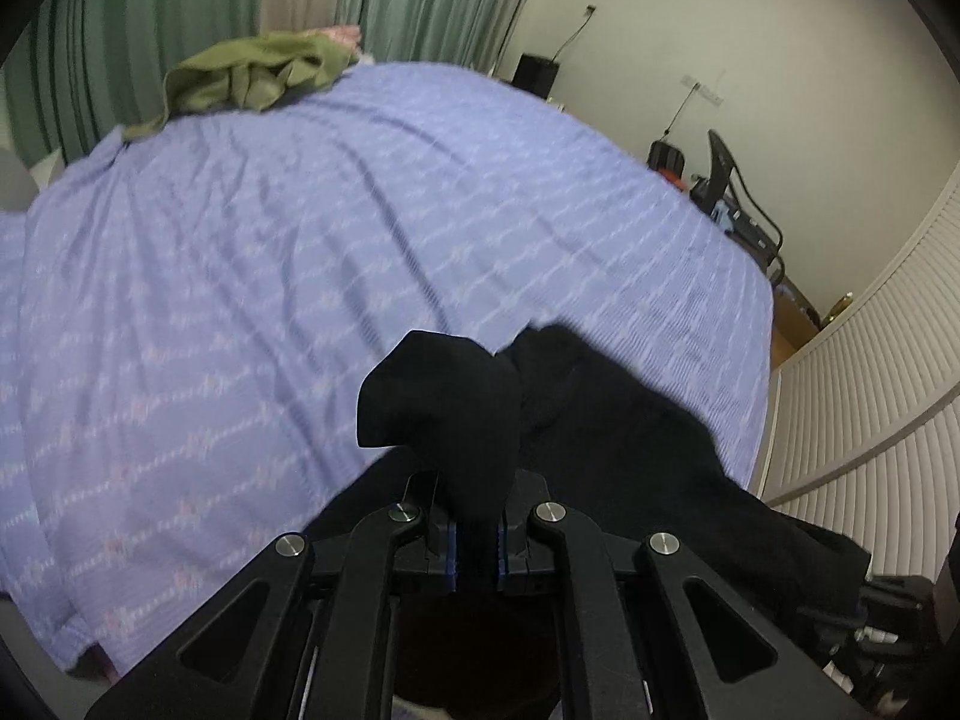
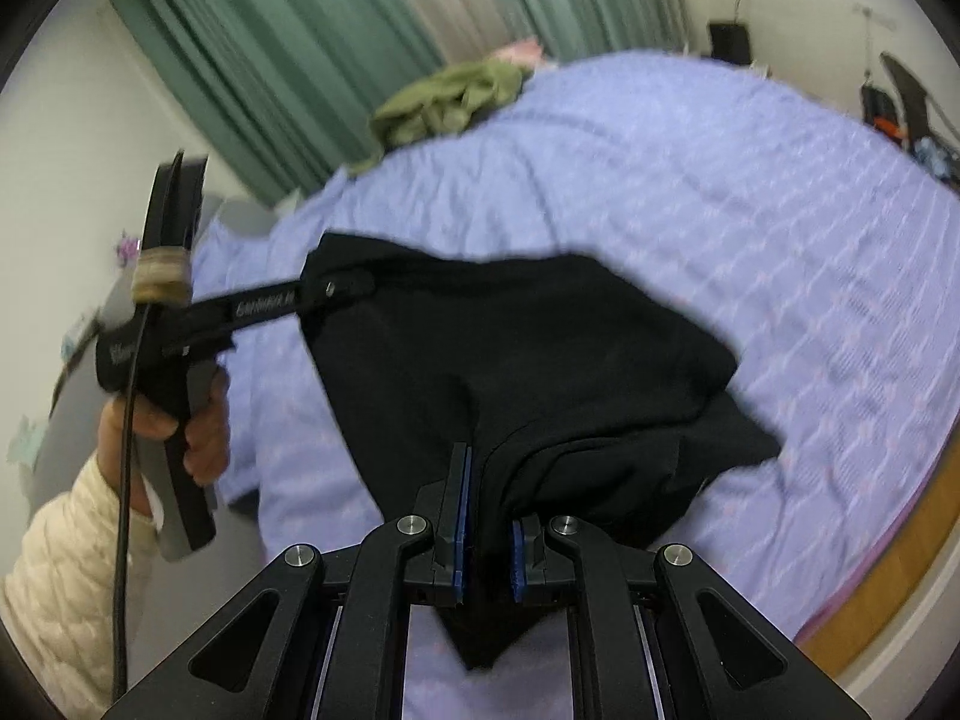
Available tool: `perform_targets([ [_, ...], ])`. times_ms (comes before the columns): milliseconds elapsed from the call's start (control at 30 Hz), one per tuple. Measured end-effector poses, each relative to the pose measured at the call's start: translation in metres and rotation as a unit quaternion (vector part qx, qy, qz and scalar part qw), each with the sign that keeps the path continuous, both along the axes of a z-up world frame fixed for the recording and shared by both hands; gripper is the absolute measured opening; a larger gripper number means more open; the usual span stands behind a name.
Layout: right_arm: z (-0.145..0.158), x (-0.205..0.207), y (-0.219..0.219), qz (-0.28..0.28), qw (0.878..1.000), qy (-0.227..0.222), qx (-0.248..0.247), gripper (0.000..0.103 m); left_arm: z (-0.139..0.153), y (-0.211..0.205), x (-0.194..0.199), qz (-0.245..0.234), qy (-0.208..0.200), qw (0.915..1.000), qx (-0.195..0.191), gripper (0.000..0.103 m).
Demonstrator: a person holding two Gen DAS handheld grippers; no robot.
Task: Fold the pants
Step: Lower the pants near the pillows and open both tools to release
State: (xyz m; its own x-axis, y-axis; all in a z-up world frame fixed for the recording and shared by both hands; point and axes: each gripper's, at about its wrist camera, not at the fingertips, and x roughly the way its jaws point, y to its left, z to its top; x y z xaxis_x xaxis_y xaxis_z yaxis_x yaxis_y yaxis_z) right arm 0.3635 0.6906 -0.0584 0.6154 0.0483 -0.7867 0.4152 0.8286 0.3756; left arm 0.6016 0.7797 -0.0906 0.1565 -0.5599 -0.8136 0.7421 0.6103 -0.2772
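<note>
The black pants hang between both grippers above the purple bedspread. My right gripper is shut on a bunched edge of the pants near me. My left gripper is shut on another bunch of the black pants. It also shows in the right wrist view, gripping the pants' far left corner, held by a hand in a cream sleeve. The rest of the pants trails to the right towards the bed's edge.
A crumpled olive-green garment lies at the far end of the bedspread, with pink fabric behind it. Green curtains hang beyond. A louvred white door and black gear by the wall stand to the right.
</note>
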Motion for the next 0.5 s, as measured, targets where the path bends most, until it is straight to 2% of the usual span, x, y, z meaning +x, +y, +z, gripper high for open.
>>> perform_targets([
  [233, -0.047, 0.002, 0.029, 0.010, 0.997, 0.062, 0.045, 0.012, -0.050, 0.033, 0.007, 0.030, 0.046, 0.9979, 0.034, 0.018],
  [367, -0.067, 0.002, 0.034, 0.006, 0.994, 0.088, 0.072, 0.012, -0.065, 0.045, 0.008, 0.055, 0.053, 0.9958, 0.050, 0.032],
  [433, -0.076, -0.001, 0.036, 0.000, 0.992, 0.102, 0.078, 0.012, -0.072, 0.051, 0.009, 0.064, 0.056, 0.9948, 0.056, 0.035],
  [500, -0.085, -0.002, 0.038, -0.005, 0.990, 0.112, 0.080, 0.014, -0.075, 0.055, 0.010, 0.074, 0.050, 0.9939, 0.065, 0.045],
])
